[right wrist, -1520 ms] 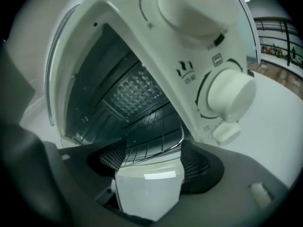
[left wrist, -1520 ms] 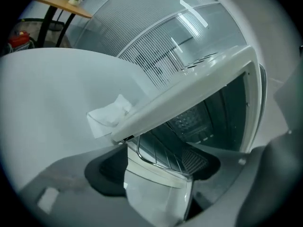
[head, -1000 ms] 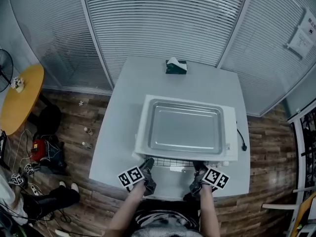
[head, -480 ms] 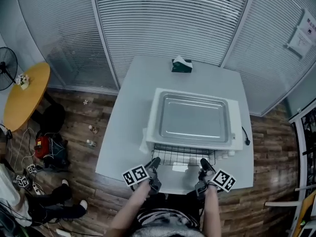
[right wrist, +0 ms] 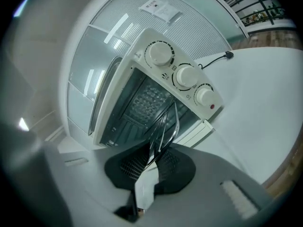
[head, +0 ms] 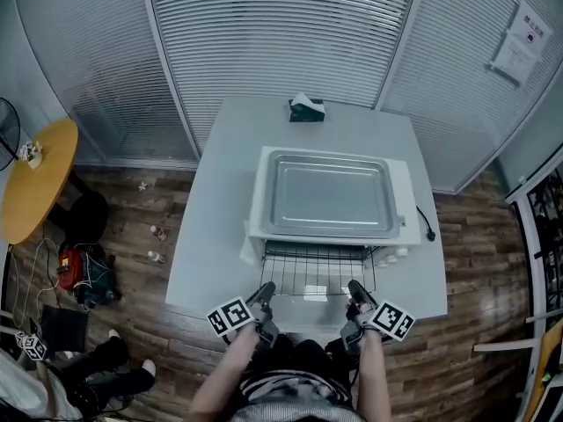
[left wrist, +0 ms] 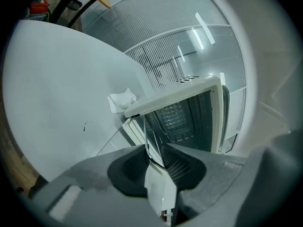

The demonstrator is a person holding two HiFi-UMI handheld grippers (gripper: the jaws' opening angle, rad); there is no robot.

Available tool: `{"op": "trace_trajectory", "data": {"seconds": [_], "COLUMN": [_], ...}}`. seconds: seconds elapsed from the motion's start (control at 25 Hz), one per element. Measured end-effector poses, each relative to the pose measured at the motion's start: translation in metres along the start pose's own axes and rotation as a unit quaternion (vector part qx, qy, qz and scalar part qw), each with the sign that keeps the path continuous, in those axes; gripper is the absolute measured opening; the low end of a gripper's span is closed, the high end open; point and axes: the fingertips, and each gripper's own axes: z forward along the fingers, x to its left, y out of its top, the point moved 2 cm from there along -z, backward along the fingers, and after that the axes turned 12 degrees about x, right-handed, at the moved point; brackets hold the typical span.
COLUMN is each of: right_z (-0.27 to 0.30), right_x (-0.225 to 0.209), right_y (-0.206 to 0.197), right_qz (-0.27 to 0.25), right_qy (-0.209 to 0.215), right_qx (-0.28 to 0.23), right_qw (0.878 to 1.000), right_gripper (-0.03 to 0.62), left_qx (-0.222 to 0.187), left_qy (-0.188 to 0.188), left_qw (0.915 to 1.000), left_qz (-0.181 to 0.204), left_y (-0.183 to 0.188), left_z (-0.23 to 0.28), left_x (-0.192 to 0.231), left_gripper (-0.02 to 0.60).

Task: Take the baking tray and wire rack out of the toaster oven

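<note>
The white toaster oven (head: 405,202) stands on the grey table (head: 215,200) with its door (head: 317,299) folded down. A silver baking tray (head: 330,194) lies on the oven's roof. The wire rack (head: 317,269) sticks well out of the oven mouth. My left gripper (head: 265,295) is shut on the rack's front left corner (left wrist: 147,143), and its jaws have just closed a little tighter. My right gripper (head: 355,294) is shut on the front right corner (right wrist: 165,124), its jaws having just closed on the wire. The oven's knobs (right wrist: 184,76) show in the right gripper view.
A green tissue box (head: 307,109) sits at the table's far edge. A crumpled white cloth (left wrist: 121,100) lies by the oven's left side. The power cable (head: 426,229) trails off at the right. A round yellow table (head: 35,178) and clutter on the floor stand to the left.
The wire rack has slid further out of the oven toward me. Both grippers have drawn back with it toward the table's near edge.
</note>
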Motion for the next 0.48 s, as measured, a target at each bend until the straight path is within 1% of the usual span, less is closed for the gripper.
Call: {"op": "trace_trajectory", "data": {"seconds": [0.48], "right_z": [-0.035], "right_x": [0.007], "right_y": [-0.027], "right_qz": [-0.001], "right_qy": [0.026], "right_qx": [0.013], "right_qw": [1.0], "right_gripper": [0.031], "left_qx": [-0.025], "left_qy": [-0.001], "left_qw": [0.9996], "left_qz": [0.015], "left_y": [-0.034], "left_z": [-0.037], "left_x": [-0.015], "left_gripper": [0.091]}}
